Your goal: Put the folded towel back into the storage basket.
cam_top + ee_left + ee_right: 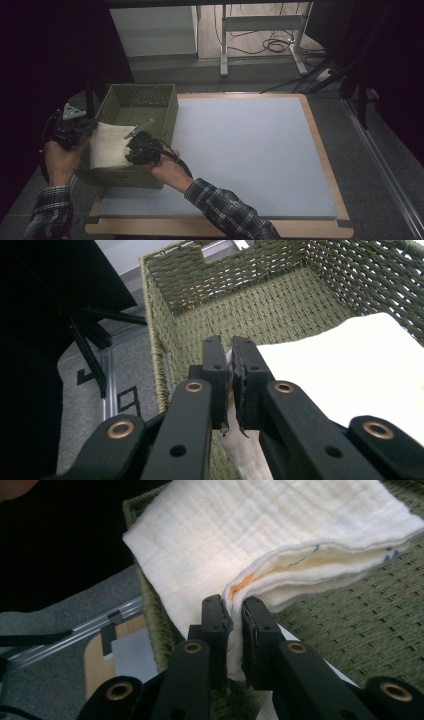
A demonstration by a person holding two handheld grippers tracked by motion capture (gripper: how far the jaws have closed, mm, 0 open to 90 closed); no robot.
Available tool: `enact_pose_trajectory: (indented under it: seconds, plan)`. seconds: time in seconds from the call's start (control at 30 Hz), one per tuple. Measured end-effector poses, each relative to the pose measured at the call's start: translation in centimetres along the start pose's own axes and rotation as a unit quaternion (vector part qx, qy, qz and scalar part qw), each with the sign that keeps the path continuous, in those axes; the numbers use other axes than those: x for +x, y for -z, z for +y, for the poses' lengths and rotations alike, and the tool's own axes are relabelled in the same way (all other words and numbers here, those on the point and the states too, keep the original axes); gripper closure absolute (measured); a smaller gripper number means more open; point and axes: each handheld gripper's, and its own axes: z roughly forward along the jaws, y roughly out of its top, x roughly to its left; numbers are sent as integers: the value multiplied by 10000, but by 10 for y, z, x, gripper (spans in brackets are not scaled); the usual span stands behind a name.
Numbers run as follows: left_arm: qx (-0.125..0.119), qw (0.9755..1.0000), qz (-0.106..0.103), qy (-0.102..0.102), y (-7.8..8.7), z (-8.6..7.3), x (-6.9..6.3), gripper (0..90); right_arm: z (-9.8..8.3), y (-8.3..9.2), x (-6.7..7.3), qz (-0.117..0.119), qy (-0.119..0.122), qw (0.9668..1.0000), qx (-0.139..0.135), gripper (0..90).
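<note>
In the high view, the folded white cloth (107, 145) is held over the near-left part of the green woven basket (165, 112), which stands on the table (250, 145) at its left edge. The left tongs (85, 127) hold the cloth at the basket's left side, the right tongs (131, 149) at its near side.

In the left gripper view, the left tongs (229, 357) are clenched on the cloth's (350, 370) edge, inside the basket's (210, 300) wall.

In the right gripper view, the right tongs (232, 607) are clenched on the cloth's (240, 535) folded corner above the basket (360, 620) floor.

Woven basket (165, 107) olive green. Folded cloth (107, 145) cream-white, faint orange and blue marks at fold. Gripper jaws black. Sleeves (227, 210) dark plaid. Table mat (250, 150) pale blue-grey, wood edge.
</note>
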Motion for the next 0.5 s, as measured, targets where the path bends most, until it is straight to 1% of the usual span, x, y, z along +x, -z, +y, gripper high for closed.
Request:
enact_pose_trajectory:
  seconds: [0.13,0.23,0.37,0.5]
  plan:
    - [27,10000,-42,-12,-7,-2,-3,857,-3,-1,-3,-70,-27,10000,56,812]
    - [43,9999,-117,-20,-13,-1,-8,857,-6,1,-6,-118,-33,9999,80,812]
    - [83,9997,-228,-79,-24,1,-17,857,-13,6,-12,-217,-74,9996,150,811]
    - [145,9992,-329,-165,-33,4,-26,856,-20,14,-18,-262,-138,9994,176,810]
